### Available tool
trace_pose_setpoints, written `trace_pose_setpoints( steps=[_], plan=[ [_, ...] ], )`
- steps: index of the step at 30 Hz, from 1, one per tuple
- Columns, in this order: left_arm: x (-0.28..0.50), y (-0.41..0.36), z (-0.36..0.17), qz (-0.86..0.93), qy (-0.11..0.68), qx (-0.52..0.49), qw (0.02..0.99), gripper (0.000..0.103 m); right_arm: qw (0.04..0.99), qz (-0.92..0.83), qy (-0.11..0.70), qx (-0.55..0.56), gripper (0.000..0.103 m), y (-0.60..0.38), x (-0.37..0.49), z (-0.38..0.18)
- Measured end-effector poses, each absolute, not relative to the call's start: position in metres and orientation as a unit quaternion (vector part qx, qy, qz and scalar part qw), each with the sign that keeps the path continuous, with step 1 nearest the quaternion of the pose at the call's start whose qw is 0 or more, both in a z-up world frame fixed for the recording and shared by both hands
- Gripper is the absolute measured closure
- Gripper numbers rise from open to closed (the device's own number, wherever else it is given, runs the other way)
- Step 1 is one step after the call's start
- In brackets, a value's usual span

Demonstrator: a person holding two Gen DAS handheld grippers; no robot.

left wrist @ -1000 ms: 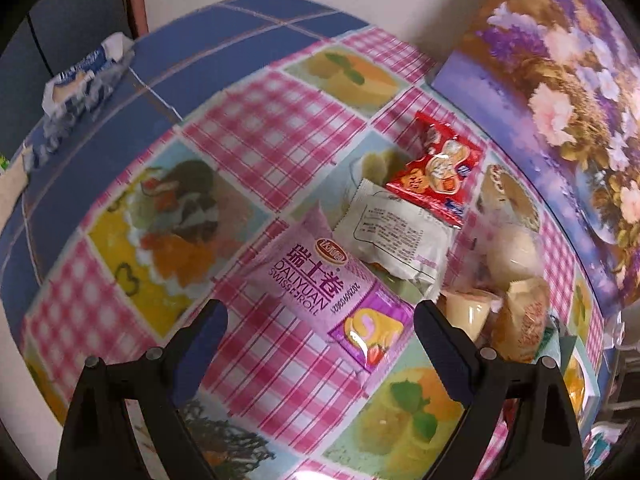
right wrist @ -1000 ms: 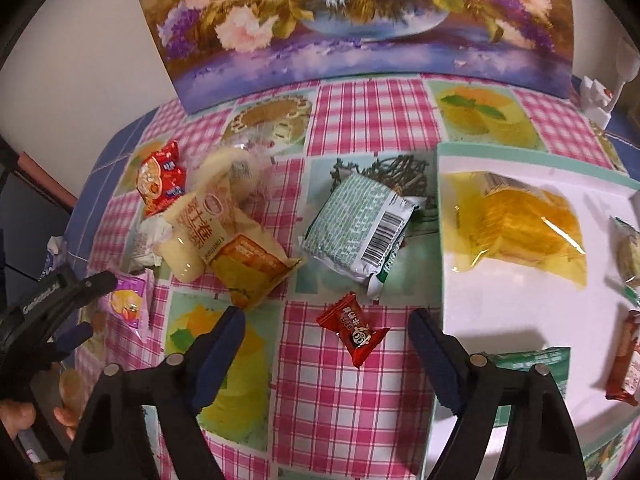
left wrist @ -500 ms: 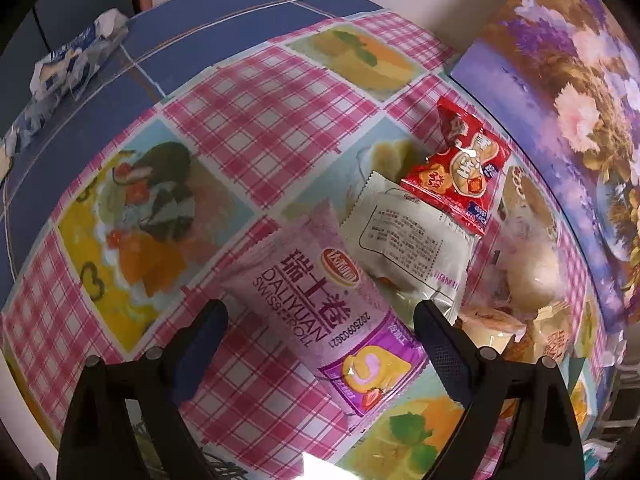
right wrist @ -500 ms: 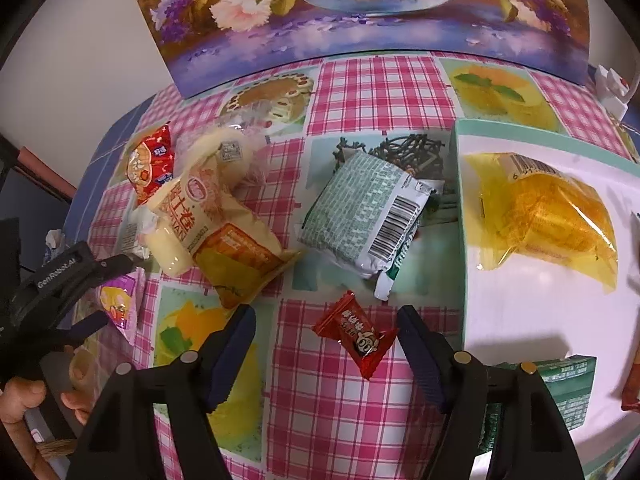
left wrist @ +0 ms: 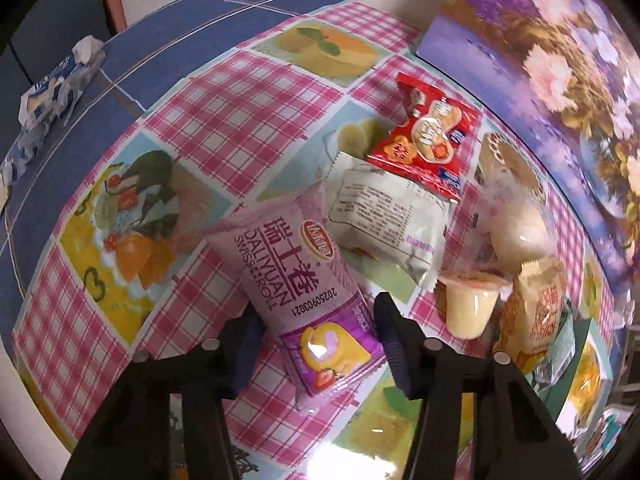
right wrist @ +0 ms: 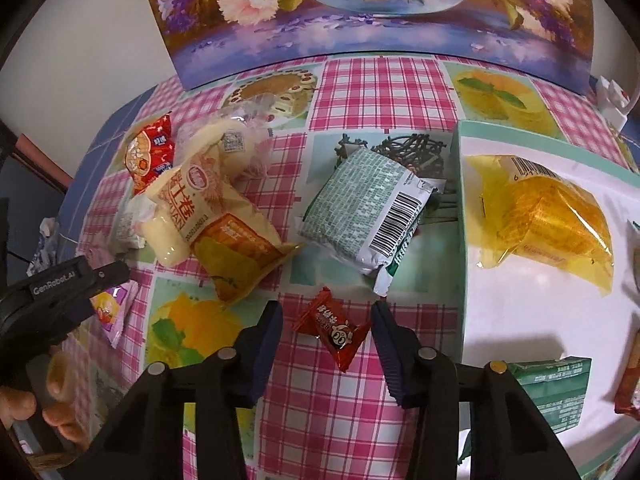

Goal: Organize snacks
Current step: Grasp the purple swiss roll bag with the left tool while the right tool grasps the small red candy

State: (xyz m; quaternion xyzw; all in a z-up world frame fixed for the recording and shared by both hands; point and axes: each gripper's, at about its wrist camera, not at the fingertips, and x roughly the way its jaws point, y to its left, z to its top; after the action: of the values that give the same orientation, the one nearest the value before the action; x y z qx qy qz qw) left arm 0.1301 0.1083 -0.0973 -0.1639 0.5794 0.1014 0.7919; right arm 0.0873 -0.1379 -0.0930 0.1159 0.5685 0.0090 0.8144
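A pink Swiss roll packet (left wrist: 304, 280) lies on the checked tablecloth (left wrist: 192, 92). Its lower end sits between the fingers of my left gripper (left wrist: 320, 344), whose jaws are closing, and the pads touch its two sides. In the right wrist view a small red candy (right wrist: 332, 326) lies between the fingers of my right gripper (right wrist: 328, 340). Those jaws are closing too, with a thin gap left beside the candy. A white tray (right wrist: 520, 320) to the right holds a yellow packet (right wrist: 548, 224) and a green box (right wrist: 552, 388).
A red snack bag (left wrist: 428, 148), a white packet (left wrist: 384, 216) and a jelly cup (left wrist: 468, 304) crowd behind the pink packet. A yellow roll packet (right wrist: 224, 220) and a green-white packet (right wrist: 368, 208) lie ahead of the candy. A flower painting (right wrist: 360, 12) backs the table. A hand (right wrist: 24, 404) is at lower left.
Both grippers' jaws have narrowed, the left around the pink packet, the right around the red candy. The left gripper has come closer to the table and forward over the packet.
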Motion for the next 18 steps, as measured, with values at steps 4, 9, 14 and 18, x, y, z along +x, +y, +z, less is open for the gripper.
trace_pose_setpoints(
  steps=[4, 9, 14, 18],
  plan=[
    [0.123, 0.098, -0.094, 0.098, 0.581, -0.150, 0.794, 0.055, 0.817, 0.004, 0.568, 0.101, 0.069, -0.136, 0.087, -0.093],
    [0.113, 0.087, -0.085, 0.091, 0.575, -0.137, 0.802, 0.057, 0.818, 0.005, 0.566, 0.103, 0.082, -0.138, 0.084, -0.092],
    [0.105, 0.081, -0.067, 0.084, 0.556, -0.131, 0.817, 0.057, 0.819, 0.009, 0.562, 0.115, 0.083, -0.142, 0.080, -0.089],
    [0.098, 0.073, -0.045, 0.080, 0.533, -0.119, 0.834, 0.057, 0.827, 0.011, 0.549, 0.122, 0.083, -0.146, 0.077, -0.076]
  ],
)
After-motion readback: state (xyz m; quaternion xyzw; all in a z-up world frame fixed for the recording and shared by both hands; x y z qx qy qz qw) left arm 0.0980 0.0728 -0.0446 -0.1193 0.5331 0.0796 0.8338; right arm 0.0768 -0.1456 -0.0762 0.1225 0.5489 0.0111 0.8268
